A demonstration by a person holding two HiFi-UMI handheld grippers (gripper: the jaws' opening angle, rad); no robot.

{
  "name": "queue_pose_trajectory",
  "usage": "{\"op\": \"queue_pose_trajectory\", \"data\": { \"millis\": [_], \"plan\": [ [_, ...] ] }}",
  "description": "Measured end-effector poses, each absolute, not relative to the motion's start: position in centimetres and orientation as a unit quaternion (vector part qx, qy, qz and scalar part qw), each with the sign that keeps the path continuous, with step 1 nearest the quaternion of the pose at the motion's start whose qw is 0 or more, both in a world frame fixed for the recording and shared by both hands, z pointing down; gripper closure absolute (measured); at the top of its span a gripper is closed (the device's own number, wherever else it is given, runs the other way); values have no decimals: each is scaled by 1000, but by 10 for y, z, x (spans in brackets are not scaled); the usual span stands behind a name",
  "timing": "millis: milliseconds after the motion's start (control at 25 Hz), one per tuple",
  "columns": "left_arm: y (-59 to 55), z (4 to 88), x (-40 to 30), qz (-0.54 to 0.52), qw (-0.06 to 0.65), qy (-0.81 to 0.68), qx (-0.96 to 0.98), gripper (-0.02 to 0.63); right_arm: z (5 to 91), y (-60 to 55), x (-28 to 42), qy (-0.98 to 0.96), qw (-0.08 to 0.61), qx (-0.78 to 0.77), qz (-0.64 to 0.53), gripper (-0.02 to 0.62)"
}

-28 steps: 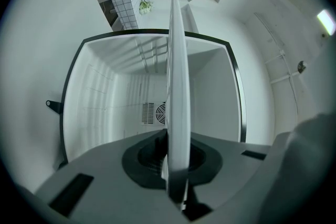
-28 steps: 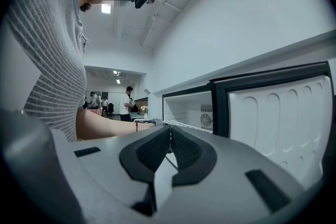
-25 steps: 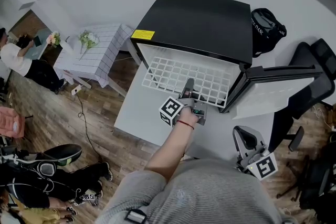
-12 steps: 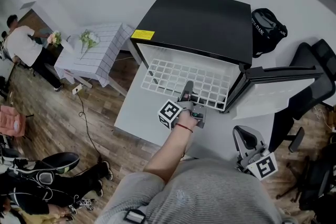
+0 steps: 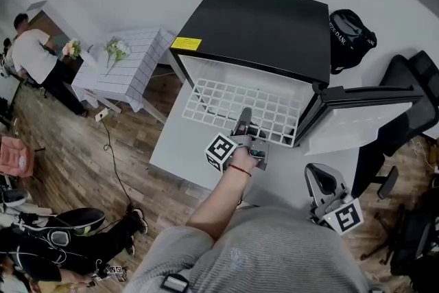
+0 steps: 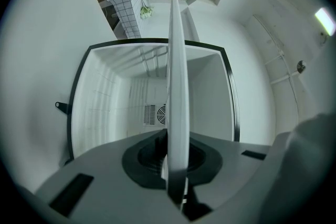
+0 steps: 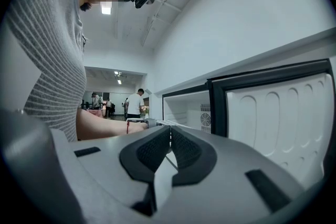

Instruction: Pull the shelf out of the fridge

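Observation:
A black mini fridge [image 5: 260, 24] stands on a white table [image 5: 175, 154] with its door [image 5: 363, 113] swung open to the right. Its white wire shelf [image 5: 219, 103] sticks partly out of the front. My left gripper [image 5: 243, 123] is shut on the shelf's front edge. In the left gripper view the shelf [image 6: 176, 71] runs edge-on between the pads of the left gripper [image 6: 176, 165], with the white fridge interior [image 6: 105, 107] behind. My right gripper [image 5: 319, 182] hangs apart at the lower right. In its own view the right gripper [image 7: 169, 139] is shut on nothing.
A small table with a checked cloth and flowers [image 5: 127, 65] stands left of the fridge. A black bag [image 5: 350, 38] and an office chair [image 5: 411, 79] are at the right. A person [image 5: 31, 58] stands far left; a cable [image 5: 110, 161] lies on the wooden floor.
The shelf has slid slightly further out of the fridge with my left gripper on it. The right gripper has stayed put. The person at far left has shifted.

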State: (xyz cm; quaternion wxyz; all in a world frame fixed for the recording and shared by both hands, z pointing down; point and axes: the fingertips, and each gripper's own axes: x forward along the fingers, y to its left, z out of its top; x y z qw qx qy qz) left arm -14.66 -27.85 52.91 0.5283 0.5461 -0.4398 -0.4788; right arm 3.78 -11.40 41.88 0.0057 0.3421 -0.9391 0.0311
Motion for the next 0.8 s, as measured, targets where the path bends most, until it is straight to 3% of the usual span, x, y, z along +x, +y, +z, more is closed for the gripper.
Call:
{"op": "queue_pose_trajectory", "data": {
  "millis": [800],
  "plan": [
    [-239,537,-150,-505,531,-433,525,574,420,-114,34,-945,7,325,30,581]
  ]
}}
